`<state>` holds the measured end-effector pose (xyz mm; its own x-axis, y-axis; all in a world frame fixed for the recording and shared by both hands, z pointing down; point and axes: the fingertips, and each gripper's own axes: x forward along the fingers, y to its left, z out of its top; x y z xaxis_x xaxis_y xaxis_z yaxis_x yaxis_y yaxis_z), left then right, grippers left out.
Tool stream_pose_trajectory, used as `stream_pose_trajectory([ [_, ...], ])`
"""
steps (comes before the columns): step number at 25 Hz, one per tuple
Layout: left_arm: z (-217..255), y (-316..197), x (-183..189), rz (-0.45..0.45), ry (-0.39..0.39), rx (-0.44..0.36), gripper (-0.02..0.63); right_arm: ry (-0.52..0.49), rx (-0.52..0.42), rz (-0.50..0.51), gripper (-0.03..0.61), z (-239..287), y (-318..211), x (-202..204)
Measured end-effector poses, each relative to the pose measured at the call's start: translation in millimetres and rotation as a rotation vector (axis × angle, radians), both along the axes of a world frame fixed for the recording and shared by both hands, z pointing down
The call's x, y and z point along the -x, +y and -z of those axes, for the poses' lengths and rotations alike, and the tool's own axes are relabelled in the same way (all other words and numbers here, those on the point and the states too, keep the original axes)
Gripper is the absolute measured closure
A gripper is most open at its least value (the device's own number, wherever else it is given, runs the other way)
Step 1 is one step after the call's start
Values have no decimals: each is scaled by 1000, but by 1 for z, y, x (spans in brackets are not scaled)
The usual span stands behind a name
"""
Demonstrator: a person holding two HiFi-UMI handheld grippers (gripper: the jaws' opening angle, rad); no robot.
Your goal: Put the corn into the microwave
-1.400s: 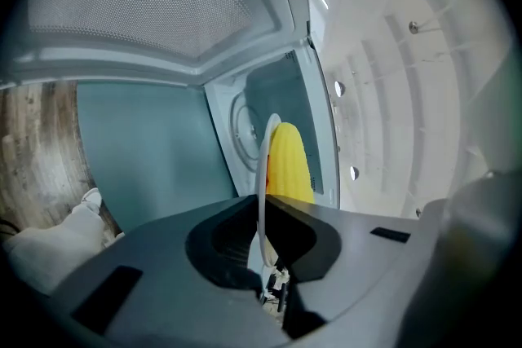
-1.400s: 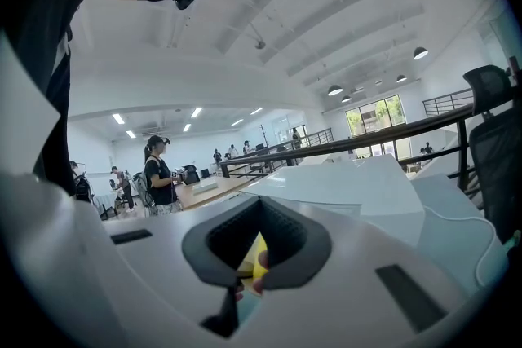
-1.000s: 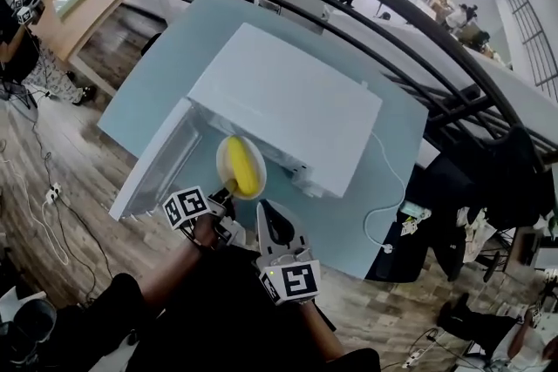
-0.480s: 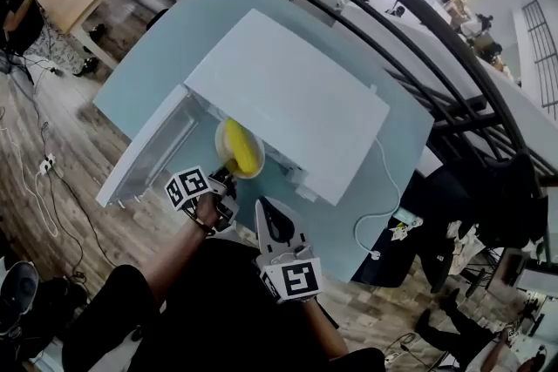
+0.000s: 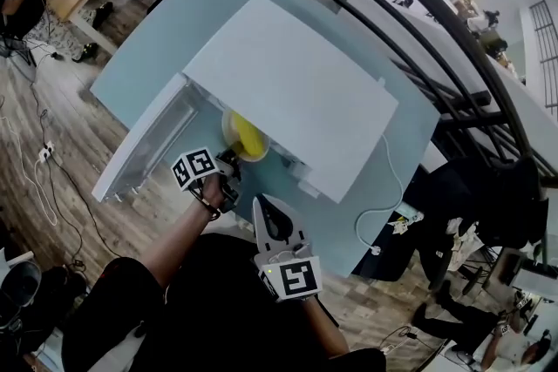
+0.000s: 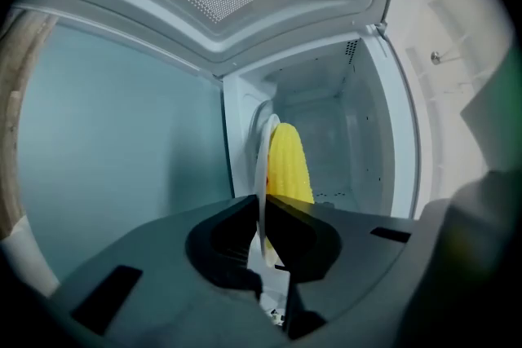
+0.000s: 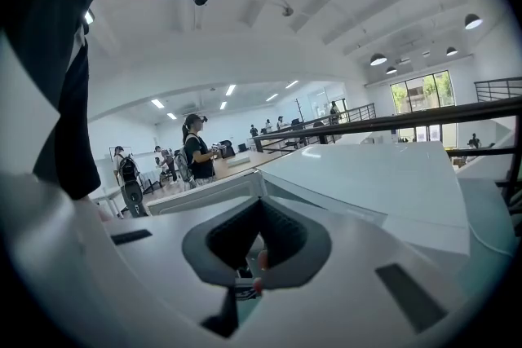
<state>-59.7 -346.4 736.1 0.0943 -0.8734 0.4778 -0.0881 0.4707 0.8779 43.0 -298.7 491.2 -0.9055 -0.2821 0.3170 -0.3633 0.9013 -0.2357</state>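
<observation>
A yellow corn cob (image 5: 247,136) lies on a white plate (image 5: 230,125) halfway inside the mouth of the white microwave (image 5: 296,91). My left gripper (image 5: 228,161) is shut on the plate's near rim. In the left gripper view the plate (image 6: 263,167) shows edge-on between the jaws, with the corn (image 6: 288,167) to its right and the microwave's cavity (image 6: 334,134) behind. The microwave's door (image 5: 144,148) hangs open to the left. My right gripper (image 5: 272,226) stays back near the person's body, shut with nothing in it.
The microwave stands on a pale blue table (image 5: 157,39) with a white power cable (image 5: 388,196) trailing off its right side. A dark railing (image 5: 418,4) runs behind the table. Wooden floor lies to the left. Several people (image 7: 198,147) stand far off in the right gripper view.
My left gripper has carried the plate with the corn forward and down, from in front of the microwave into its opening. The right gripper has hardly moved.
</observation>
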Motion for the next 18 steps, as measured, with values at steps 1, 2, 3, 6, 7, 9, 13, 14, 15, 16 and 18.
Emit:
stream_pose_trajectory([
  [1, -2, -2, 0, -1, 0, 2, 592, 0, 2, -1, 571, 0, 0, 0],
  [2, -4, -4, 0, 0, 2, 5, 592, -1, 3, -2, 571, 0, -1, 1],
  [3, -6, -6, 1, 0, 3, 9, 592, -3, 4, -3, 571, 0, -2, 1],
  [6, -12, -12, 4, 1, 6, 18, 591, 0, 6, -4, 571, -2, -3, 2],
  [7, -14, -15, 4, 1, 9, 20, 591, 3, 7, -3, 571, -3, -3, 2],
  [9, -17, -19, 3, 1, 18, 24, 591, 11, 8, 0, 571, -4, -2, 1],
  [13, -20, -24, 4, 1, 19, 33, 591, 21, 8, 3, 571, -5, -4, 1],
  [14, -21, -26, 5, 1, 17, 35, 591, 20, 6, 0, 571, -5, -6, 1],
  [15, -22, -29, 5, 2, 15, 37, 591, 18, 3, -4, 571, -5, -8, 1],
  [16, -22, -32, 6, 4, 13, 40, 591, 16, 1, -9, 571, -4, -11, 1],
  [18, -24, -35, 6, 9, 11, 51, 592, 11, 4, -24, 571, -4, -14, 0],
])
